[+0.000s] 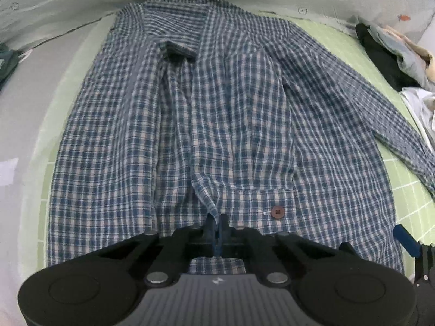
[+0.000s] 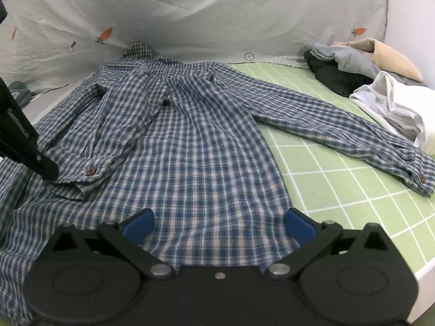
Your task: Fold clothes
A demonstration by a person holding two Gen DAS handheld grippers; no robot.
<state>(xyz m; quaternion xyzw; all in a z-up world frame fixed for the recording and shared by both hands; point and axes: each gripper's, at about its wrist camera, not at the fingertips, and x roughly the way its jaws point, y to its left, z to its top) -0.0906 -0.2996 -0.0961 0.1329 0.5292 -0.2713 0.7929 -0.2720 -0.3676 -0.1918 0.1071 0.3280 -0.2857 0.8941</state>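
A blue and white plaid shirt (image 1: 217, 114) lies spread on a green gridded sheet (image 1: 407, 190), collar at the far end. Its left sleeve is folded across the body, cuff with a brown button (image 1: 277, 212) near me. My left gripper (image 1: 216, 221) is shut on the edge of that sleeve cuff. In the right wrist view the shirt (image 2: 195, 146) fills the middle, and its other sleeve (image 2: 353, 138) stretches out to the right. My right gripper (image 2: 218, 224) is open, just above the shirt's hem. The left gripper's body (image 2: 24, 141) shows at the left.
A pile of other clothes, black (image 2: 334, 78), grey, tan and white (image 2: 399, 108), sits at the right. A grey carrot-print cloth (image 2: 190, 16) rises behind the shirt. The sheet's edge (image 2: 424, 269) drops off at the lower right.
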